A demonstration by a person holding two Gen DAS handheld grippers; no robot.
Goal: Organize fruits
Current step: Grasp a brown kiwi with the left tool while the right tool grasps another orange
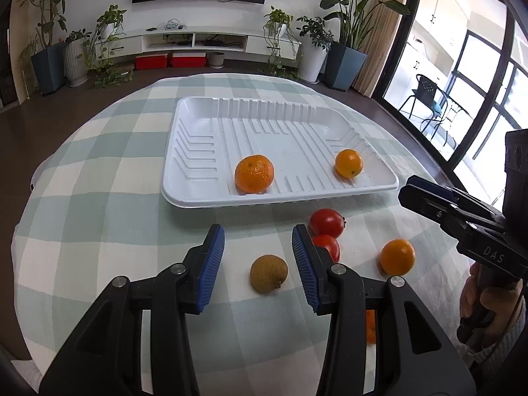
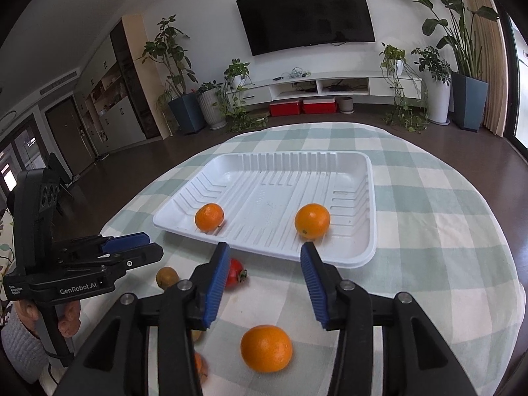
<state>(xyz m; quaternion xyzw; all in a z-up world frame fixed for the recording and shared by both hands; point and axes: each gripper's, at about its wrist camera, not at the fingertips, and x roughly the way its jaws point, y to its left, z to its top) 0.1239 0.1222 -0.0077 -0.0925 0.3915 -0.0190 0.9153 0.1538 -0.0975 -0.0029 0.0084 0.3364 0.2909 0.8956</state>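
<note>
A white ribbed tray (image 1: 198,194) (image 2: 363,257) lies on the checked tablecloth and holds two oranges (image 1: 254,174) (image 1: 348,163) (image 2: 209,216) (image 2: 312,220). On the cloth in front of it lie two red tomatoes (image 1: 326,221) (image 1: 328,245), a brown kiwi (image 1: 268,273) (image 2: 167,276) and a loose orange (image 1: 397,256) (image 2: 266,348). My left gripper (image 1: 258,265) is open and empty, just above the kiwi. My right gripper (image 2: 265,280) is open and empty, above the loose orange; it also shows in the left wrist view (image 1: 429,198). A tomato (image 2: 233,273) sits behind its left finger.
Another orange fruit (image 1: 370,326) (image 2: 199,364) lies partly hidden under the fingers near the table's front. The round table drops off to dark floor on all sides. Potted plants, a TV stand and glass doors stand far behind.
</note>
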